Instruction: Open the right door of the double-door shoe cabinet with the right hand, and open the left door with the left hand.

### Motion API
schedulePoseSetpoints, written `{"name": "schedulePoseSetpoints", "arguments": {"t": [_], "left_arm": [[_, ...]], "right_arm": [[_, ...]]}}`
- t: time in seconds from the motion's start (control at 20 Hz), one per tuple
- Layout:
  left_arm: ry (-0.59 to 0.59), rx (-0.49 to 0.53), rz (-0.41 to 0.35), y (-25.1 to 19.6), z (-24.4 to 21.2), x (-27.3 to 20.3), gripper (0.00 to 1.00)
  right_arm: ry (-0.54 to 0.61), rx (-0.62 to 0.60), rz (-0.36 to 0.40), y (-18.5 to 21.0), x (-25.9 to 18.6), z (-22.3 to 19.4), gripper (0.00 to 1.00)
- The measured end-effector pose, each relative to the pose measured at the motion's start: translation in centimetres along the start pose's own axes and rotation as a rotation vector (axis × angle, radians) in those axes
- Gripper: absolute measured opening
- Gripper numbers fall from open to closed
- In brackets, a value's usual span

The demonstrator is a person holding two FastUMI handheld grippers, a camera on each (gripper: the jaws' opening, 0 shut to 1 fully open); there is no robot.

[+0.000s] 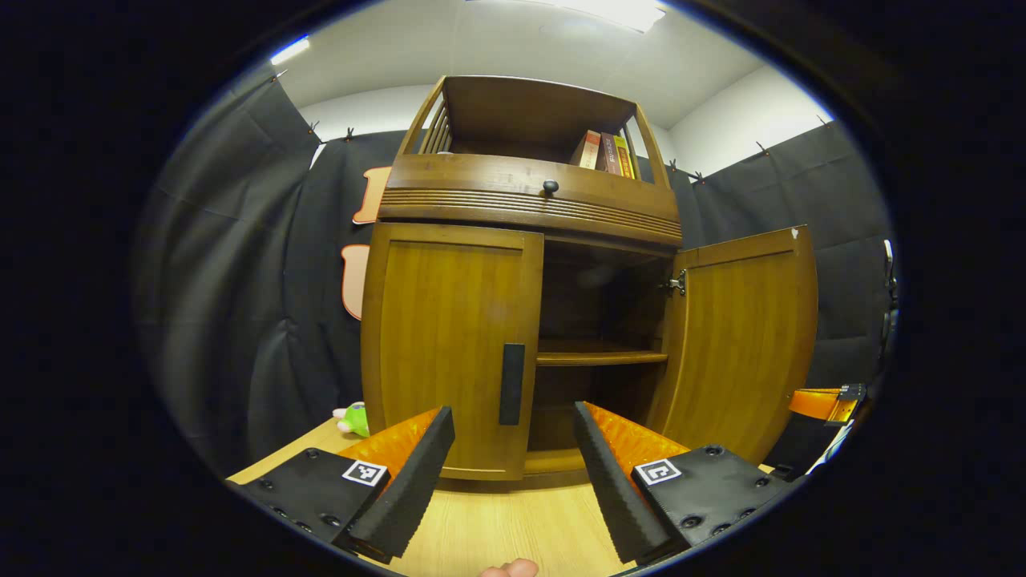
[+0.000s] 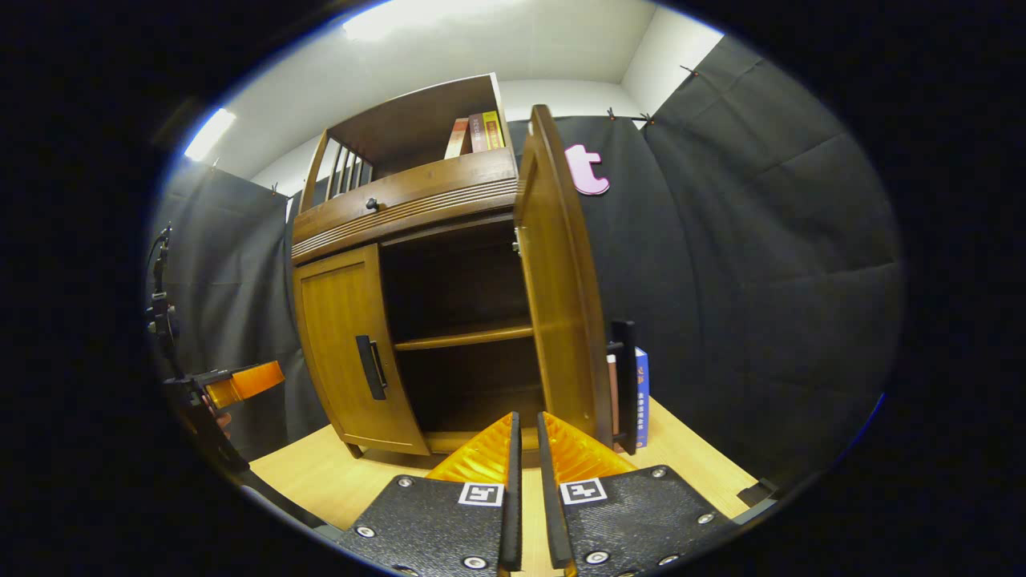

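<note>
The wooden shoe cabinet [image 1: 529, 200] stands on a light table. Its left door [image 1: 449, 336] is closed, with a black vertical handle [image 1: 512, 385] at its inner edge. The right door [image 1: 745, 344] is swung wide open, baring dark shelves. My left gripper [image 1: 513, 413] is open, a short way in front of the left door's handle and touching nothing. In the right gripper view the open right door [image 2: 561, 320] is edge-on with its black handle [image 2: 624, 385] behind it. My right gripper [image 2: 527, 421] is shut and empty, just before that door's lower edge. The closed left door [image 2: 345, 344] is farther left.
Books [image 1: 607, 152] stand in the cabinet's top shelf above a drawer with a dark knob [image 1: 550, 186]. A green toy [image 1: 353, 418] lies at the cabinet's left. A blue book [image 2: 641, 385] leans behind the open door. Black cloth surrounds the table [image 1: 497, 521].
</note>
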State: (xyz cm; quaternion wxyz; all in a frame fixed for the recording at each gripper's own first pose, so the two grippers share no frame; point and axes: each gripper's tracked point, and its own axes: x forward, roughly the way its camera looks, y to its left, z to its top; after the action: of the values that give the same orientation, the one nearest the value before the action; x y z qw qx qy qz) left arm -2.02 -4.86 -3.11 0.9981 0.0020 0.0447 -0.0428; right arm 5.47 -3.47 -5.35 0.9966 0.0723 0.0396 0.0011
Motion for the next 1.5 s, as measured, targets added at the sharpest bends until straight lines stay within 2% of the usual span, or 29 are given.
{"name": "schedulePoseSetpoints", "arguments": {"t": [0.05,0.25,0.35,0.45,0.55,0.7,0.75,0.8,1.05,1.2,1.35,1.5], "left_arm": [[-0.004,0.001,0.014,0.6,0.1,-0.2,0.96],[-0.014,-0.001,0.065,2.7,0.4,-0.6,0.98],[-0.017,0.003,0.081,3.6,0.5,-0.6,0.97],[-0.021,0.018,0.096,4.4,0.7,-0.3,0.96],[-0.017,0.027,0.104,4.8,0.5,0.1,0.95],[-0.008,0.004,0.075,4.1,0.2,1.6,0.95],[0.0,-0.001,0.06,3.7,0.0,2.2,0.95],[0.005,-0.005,0.044,3.2,-0.1,2.9,0.95],[-0.017,0.032,-0.051,-0.1,-0.6,8.4,0.95],[-0.024,0.068,-0.066,-1.2,-2.0,12.3,0.94],[-0.017,0.076,-0.101,-2.5,-2.8,16.1,0.95],[0.015,0.062,-0.082,-2.2,-4.3,19.4,0.96]], "right_arm": [[-0.007,-0.012,0.004,0.5,0.5,0.4,0.12],[-0.026,-0.04,0.027,2.2,1.9,1.1,0.12],[-0.034,-0.043,0.037,2.9,2.0,1.4,0.22],[-0.028,-0.053,0.035,3.0,2.3,1.1,0.48],[-0.016,-0.064,0.019,2.6,2.4,0.7,0.69],[-0.025,-0.086,-0.005,2.2,2.5,1.0,1.0],[-0.023,-0.088,-0.004,2.2,2.5,0.9,0.92],[-0.019,-0.088,0.002,2.4,2.4,0.8,1.0],[-0.022,-0.08,0.048,3.9,1.7,1.1,1.0],[-0.031,-0.106,0.058,4.0,1.1,1.4,1.0],[-0.036,-0.116,0.027,3.3,0.5,1.8,1.0],[-0.041,-0.11,0.02,3.3,-0.4,1.8,1.0]]}}
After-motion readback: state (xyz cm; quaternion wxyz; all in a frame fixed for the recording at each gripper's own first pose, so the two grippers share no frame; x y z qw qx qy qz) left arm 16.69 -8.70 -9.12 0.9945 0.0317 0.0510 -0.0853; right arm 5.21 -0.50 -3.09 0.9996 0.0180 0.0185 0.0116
